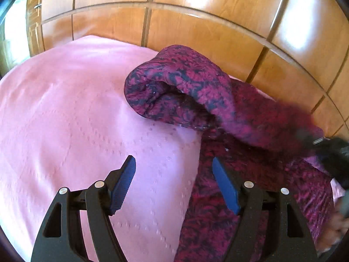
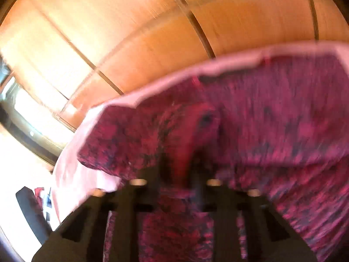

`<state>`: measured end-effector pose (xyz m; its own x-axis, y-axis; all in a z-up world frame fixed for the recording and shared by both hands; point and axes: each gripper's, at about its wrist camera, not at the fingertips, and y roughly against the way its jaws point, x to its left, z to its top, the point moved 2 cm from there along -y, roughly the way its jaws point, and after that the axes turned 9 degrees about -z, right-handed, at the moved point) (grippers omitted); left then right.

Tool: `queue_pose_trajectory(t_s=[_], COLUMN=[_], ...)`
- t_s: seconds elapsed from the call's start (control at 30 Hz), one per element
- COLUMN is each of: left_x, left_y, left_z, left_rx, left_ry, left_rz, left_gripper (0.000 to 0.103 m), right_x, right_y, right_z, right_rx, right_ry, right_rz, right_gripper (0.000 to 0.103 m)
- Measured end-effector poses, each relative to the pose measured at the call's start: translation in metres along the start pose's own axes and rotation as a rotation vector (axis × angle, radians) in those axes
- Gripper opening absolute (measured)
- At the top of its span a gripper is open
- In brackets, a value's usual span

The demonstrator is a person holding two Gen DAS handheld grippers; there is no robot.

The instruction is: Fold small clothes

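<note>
A dark red and black patterned garment (image 1: 181,83) lies on a pink bedspread (image 1: 65,109). One part of it is lifted and curls over in a loose roll, and the rest lies flat to the right. My left gripper (image 1: 172,160) is open just above the bed, its right blue finger (image 1: 225,187) over the garment's flat edge, with nothing gripped. My right gripper (image 2: 180,166) is shut on a fold of the garment (image 2: 272,120); this view is blurred. In the left wrist view the right gripper's dark body (image 1: 336,152) holds the raised part at the far right.
Glossy wooden wardrobe doors (image 1: 196,32) stand right behind the bed. A bright window (image 2: 19,109) and a dark object (image 2: 30,209) lie beyond the bed's left side. Part of a hand (image 1: 336,229) shows at the lower right.
</note>
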<state>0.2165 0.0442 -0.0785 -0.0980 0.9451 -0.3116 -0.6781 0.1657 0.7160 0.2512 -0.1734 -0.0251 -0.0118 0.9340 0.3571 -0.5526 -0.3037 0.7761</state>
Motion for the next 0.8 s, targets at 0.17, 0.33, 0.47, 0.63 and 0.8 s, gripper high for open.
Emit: queue_pose_trajectory(t_s=[0.17,0.33,0.47,0.63,0.8], left_x=[-0.005,-0.008,-0.007,0.0,-0.001], left_y=[-0.015,-0.031,-0.047,-0.06,-0.058], left_z=[0.013,0.031,0.046,0.05,0.047], left_rx=[0.003,-0.006,-0.006,0.017,0.012], left_ry=[0.022,0.06,0.079,0.087,0.088], left_rz=[0.016,0.085,0.149,0.184,0.178], left_gripper=[0.072,0.072,0.072,0.072,0.062], right_x=[0.019,0.01,-0.015,-0.071,-0.131], right_y=[0.064,0.101,0.107,0.097,0.077], right_z=[0.03,0.051,0.057,0.055,0.034], right_rx=[-0.201,-0.319,-0.346,-0.303,-0.184], right_ry=[0.123,0.177,0.169,0.096,-0.002], right_rz=[-0.04,-0.119,-0.21,-0.317,-0.418], right_gripper=[0.011,0.01,0.01,0.003,0.0])
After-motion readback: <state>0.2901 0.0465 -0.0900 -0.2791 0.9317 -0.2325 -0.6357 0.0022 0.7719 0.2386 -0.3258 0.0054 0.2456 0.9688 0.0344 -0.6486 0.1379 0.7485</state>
